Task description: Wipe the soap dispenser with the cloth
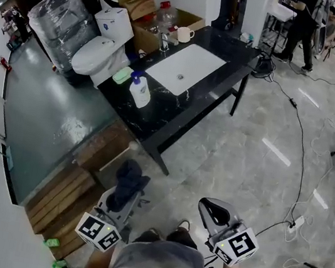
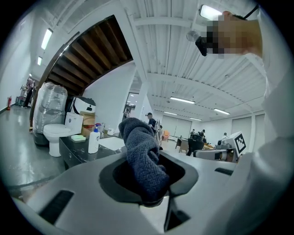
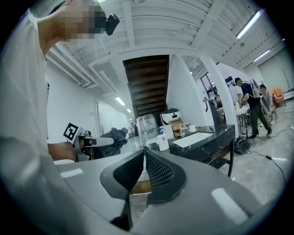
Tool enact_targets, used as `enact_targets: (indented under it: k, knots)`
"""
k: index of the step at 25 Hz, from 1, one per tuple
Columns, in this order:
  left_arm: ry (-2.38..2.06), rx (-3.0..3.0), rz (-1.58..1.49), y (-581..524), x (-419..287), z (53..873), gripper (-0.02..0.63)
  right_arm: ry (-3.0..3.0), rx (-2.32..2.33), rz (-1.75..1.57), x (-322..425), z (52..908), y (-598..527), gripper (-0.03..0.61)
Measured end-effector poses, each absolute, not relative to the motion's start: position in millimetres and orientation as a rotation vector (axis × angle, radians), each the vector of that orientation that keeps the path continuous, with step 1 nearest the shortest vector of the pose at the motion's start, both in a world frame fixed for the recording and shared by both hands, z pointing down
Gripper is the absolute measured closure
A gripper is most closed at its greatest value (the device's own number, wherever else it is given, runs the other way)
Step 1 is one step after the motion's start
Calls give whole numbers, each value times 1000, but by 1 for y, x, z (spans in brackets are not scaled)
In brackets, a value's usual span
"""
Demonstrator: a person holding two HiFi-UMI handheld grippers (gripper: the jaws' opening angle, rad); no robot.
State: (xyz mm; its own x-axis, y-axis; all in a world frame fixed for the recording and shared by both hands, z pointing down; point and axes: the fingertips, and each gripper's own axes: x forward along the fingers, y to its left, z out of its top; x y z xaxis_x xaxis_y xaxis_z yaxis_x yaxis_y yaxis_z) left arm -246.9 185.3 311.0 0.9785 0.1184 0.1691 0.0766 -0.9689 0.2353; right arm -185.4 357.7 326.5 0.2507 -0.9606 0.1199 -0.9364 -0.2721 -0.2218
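Head view: the soap dispenser stands upright near the left front end of the black counter, just beside the white sink. It is well apart from both tongs, and I'm standing back on the floor.

Tongs:
- Left tongs are clenched on the cloth. The left gripper view shows it bunched between the 2 jaws and sticking up past the tips.
- Right tongs are closed on nothing, with the jaws meeting in the right gripper view.

Look:
- The dispenser is a white plastic pump bottle with a blue pump head on top. It's too small to tell the fill level.
- The cloth is dark grey-blue with a terry-type weave, crumpled into a wad.

Handling, my read:
- The bottle looks light, with smooth and probably slick walls and a tall, narrow stance. A sideways wipe could tip or skate it on the glossy counter.
- I'd take it with the right tongs at mid-body, below the neck and not on the pump, which would likely depress.
- The plastic is stiff enough for a moderate squeeze and isn't fragile.
- The cloth is soft and limp and will drape around the bottle. I'd wipe with the free wad above the jaws, not the jaw tips.
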Motion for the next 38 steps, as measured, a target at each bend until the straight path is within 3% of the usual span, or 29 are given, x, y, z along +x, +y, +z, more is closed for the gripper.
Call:
enact_targets:
  k: [17, 38]
  knots:
    - [412, 2834, 274, 241, -144, 331, 506, 1705, -2482, -461, -126, 347, 411, 577]
    - [263, 2793, 244, 150, 2, 335, 506, 2029, -2364, -427, 31, 329, 283, 577]
